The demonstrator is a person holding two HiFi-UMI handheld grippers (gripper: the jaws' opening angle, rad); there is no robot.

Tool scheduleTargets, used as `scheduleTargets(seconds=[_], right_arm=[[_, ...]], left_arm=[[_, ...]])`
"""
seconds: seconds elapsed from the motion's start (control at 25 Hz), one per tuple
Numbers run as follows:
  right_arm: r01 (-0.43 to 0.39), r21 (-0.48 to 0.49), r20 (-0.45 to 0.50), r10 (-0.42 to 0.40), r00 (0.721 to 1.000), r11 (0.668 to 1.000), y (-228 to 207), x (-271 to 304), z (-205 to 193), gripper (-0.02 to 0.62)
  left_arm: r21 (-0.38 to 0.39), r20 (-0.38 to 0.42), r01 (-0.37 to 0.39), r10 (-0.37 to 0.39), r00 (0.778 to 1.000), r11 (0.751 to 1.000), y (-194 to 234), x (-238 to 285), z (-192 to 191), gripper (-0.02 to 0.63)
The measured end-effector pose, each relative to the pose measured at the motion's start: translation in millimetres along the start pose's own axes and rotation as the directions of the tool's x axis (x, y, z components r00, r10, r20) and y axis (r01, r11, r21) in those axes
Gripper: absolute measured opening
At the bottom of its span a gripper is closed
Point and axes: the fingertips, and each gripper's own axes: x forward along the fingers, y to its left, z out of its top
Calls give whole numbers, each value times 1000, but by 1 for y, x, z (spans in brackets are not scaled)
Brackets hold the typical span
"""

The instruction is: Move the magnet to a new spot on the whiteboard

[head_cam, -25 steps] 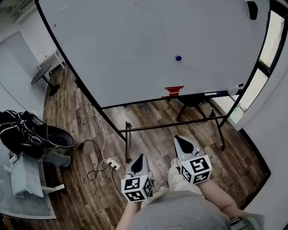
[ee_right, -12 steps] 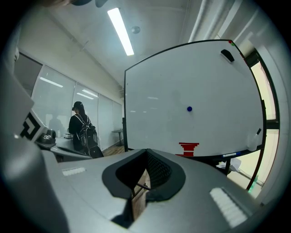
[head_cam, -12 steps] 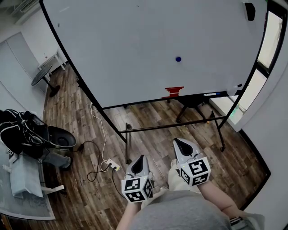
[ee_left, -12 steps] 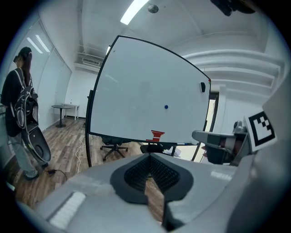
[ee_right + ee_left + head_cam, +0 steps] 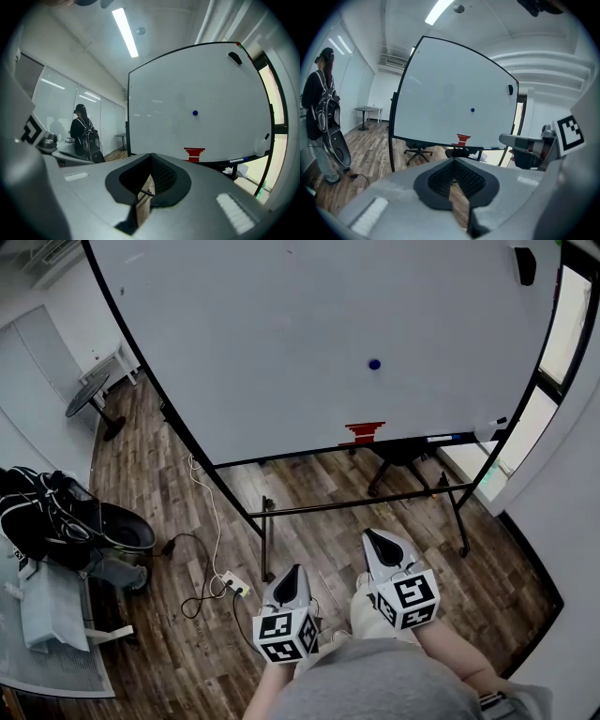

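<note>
Clear run over wood floor (image 5: 319,531) to whiteboard (image 5: 281,334). Stand crossbar (image 5: 366,500) sits low, red object (image 5: 364,432) at bottom edge.

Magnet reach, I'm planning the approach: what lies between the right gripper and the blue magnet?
Between right gripper and magnet, the head view shows wood floor, the stand's crossbar, then a red object at the whiteboard's lower edge.

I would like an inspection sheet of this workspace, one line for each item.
Surface: whiteboard on a stand, blank.
Job's things: blue magnet stuck on the board, untouched.
Clutter: red object at the board's lower edge; black eraser in its upper corner.
Grippers: left gripper and right gripper shut, empty, apart from the board.
Cables: white cable runs to a power strip.
Surroundings: wooden floor, round table, person with backpack.
</note>
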Motion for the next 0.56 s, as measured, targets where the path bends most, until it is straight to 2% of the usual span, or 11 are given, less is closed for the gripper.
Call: scheduleTargets(seconds=[0.56], right_arm=[[-24, 7, 4, 24, 1000, 1000, 1, 9, 1, 0]], left_arm=[[6, -14, 0, 0, 1000, 1000, 5, 9, 1, 3]])
